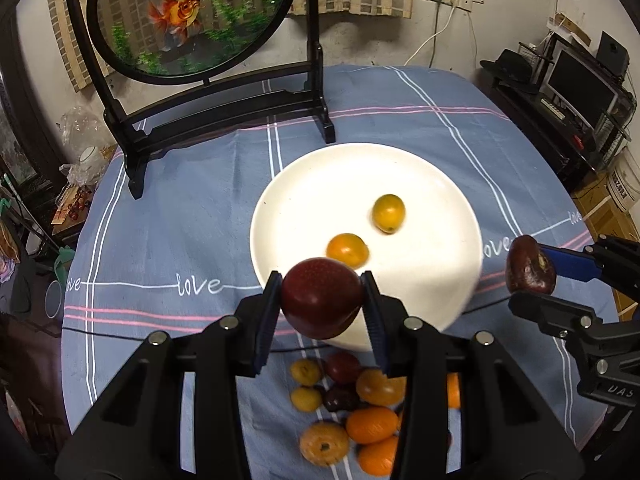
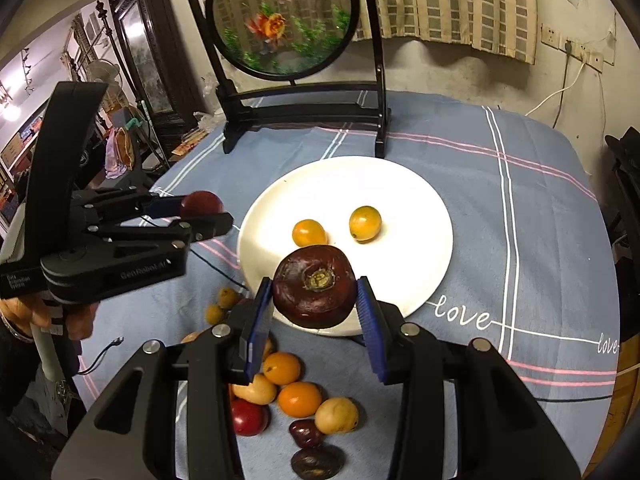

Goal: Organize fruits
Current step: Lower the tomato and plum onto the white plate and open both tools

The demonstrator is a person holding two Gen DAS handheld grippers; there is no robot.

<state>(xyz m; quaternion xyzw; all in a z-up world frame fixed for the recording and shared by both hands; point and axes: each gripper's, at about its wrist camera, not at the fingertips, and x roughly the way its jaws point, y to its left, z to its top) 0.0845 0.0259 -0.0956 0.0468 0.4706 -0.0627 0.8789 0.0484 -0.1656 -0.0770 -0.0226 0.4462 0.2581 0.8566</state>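
A: What do the tongs have?
B: Left tongs (image 1: 322, 302) clamp a red plum (image 1: 322, 296); right tongs (image 2: 316, 298) clamp a dark water chestnut (image 2: 315, 292), both at the white plate's (image 1: 320, 184) near edge.

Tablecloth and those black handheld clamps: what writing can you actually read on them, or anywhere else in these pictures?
"love": white script, repeated along the lines of the blue tablecloth.
"GenRobot.AI": side of the left gripper, last letters unsure.
"Data Acquisition System": small white print on that gripper's body, barely legible.
"UAS" or similar: on the right gripper, cut off.
White bucket label: too blurred to read.
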